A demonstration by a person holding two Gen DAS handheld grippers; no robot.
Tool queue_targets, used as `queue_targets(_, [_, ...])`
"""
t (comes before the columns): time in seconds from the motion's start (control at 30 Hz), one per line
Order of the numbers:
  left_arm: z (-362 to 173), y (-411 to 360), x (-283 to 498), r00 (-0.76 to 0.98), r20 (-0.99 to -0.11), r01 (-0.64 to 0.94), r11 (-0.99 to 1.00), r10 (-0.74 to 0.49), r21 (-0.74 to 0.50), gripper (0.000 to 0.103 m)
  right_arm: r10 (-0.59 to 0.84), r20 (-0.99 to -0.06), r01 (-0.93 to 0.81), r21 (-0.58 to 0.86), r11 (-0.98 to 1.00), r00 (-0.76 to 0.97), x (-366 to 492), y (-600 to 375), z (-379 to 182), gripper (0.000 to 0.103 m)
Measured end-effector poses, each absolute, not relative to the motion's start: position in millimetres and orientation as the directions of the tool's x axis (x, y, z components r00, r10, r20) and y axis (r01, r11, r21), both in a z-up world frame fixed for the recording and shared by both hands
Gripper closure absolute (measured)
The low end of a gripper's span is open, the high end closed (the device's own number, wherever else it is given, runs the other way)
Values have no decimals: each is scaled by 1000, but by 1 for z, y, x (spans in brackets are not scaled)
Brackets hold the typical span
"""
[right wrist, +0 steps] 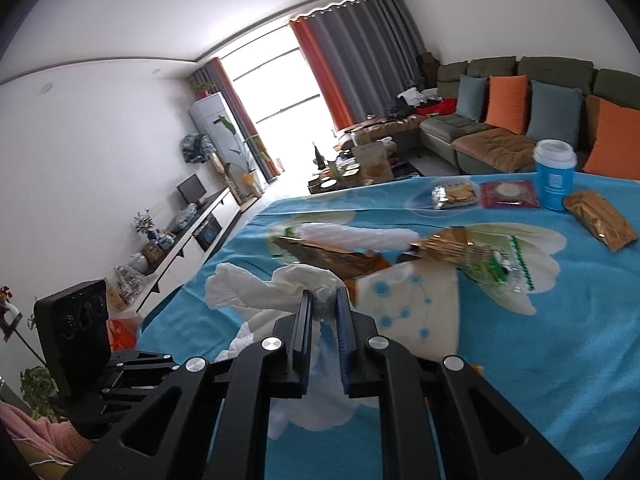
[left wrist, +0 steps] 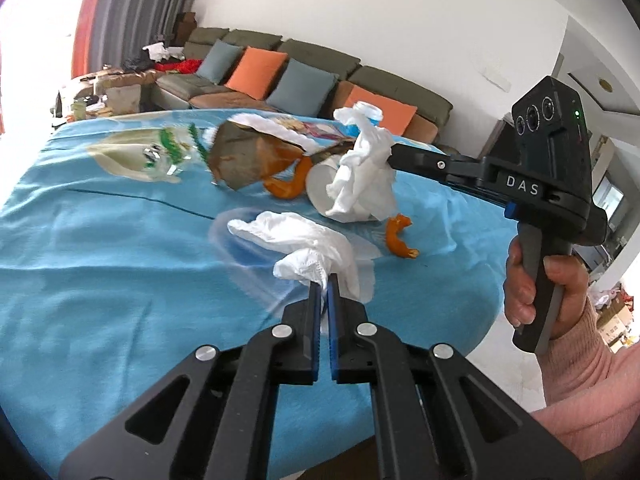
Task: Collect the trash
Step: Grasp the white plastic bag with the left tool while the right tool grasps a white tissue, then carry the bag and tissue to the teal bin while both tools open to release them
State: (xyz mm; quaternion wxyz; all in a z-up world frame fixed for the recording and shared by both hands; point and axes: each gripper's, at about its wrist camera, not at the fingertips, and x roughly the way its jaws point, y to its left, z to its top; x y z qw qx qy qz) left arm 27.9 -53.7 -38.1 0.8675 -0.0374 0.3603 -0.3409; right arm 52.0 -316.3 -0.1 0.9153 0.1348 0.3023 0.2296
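My left gripper (left wrist: 323,280) is shut on a crumpled white tissue (left wrist: 304,244) held just above the blue tablecloth (left wrist: 100,248). My right gripper (right wrist: 323,296) is shut on another crumpled white tissue (right wrist: 256,284); in the left wrist view that tissue (left wrist: 362,172) hangs from the right gripper in front of a tipped white paper cup (left wrist: 320,188). Orange peels (left wrist: 398,236) lie beside the cup. A brown paper bag (left wrist: 248,156) and a clear green-printed wrapper (left wrist: 160,156) lie farther back.
A blue cup with a white lid (right wrist: 555,174), snack packets (right wrist: 456,194), a red packet (right wrist: 508,194) and a gold packet (right wrist: 600,218) lie at the table's far side. A sofa with orange and grey cushions (right wrist: 508,108) stands behind. The table edge (left wrist: 472,344) drops off to the right.
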Motion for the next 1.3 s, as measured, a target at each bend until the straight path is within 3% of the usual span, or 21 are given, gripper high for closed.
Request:
queue_targets(0.53, [-18,40,5,671,-561,393,875,-484,-284,99,673,-451,-509,441,739,587,74,-230,9,93])
queue_targets(1.3, [-6,190,-18,821,-538,34,956,-193,-292,99,829,-442,-699,470,539,343,116,-71,21,93])
